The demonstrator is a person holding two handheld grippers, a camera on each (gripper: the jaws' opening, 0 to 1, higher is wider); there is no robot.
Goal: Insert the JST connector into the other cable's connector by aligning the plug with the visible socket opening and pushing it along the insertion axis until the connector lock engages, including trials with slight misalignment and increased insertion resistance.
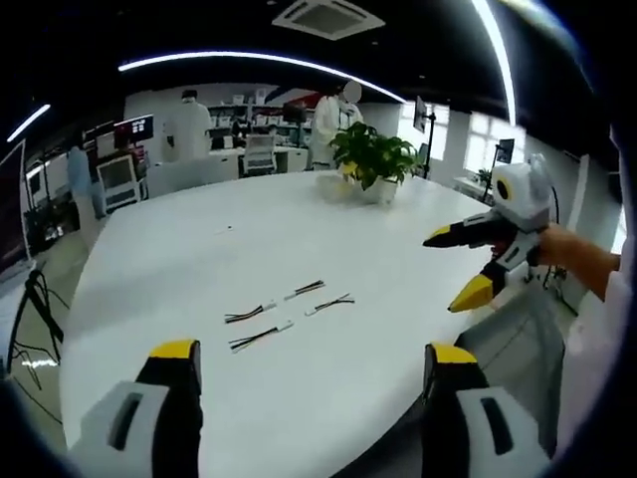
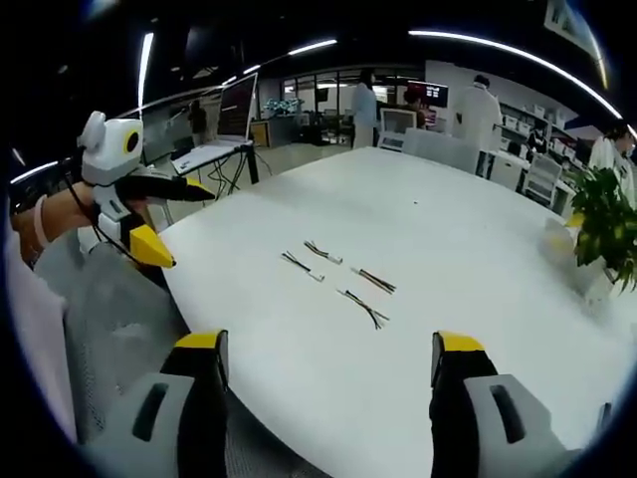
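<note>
Several short cables with small white JST connectors lie loose near the front of a white table [image 1: 199, 249]: one pair [image 1: 249, 314] on the left, others [image 1: 331, 302] just right of it. In the right gripper view the same cables [image 2: 363, 307] lie mid-table [image 2: 448, 229]. My left gripper [image 1: 314, 351] stands open and holds nothing, above the table's near edge, short of the cables. My right gripper [image 2: 328, 344] is open too, on the opposite side of the cables. Each shows in the other's view, held in a hand off the table's edge: right gripper [image 1: 450, 267], left gripper [image 2: 174, 224].
A potted plant [image 1: 373, 159] stands at the table's far side, also seen as the plant [image 2: 607, 219] at the right. Behind it are desks with monitors [image 1: 119, 174], chairs and people in white coats [image 1: 189, 124]. The table's curved edge runs close under both grippers.
</note>
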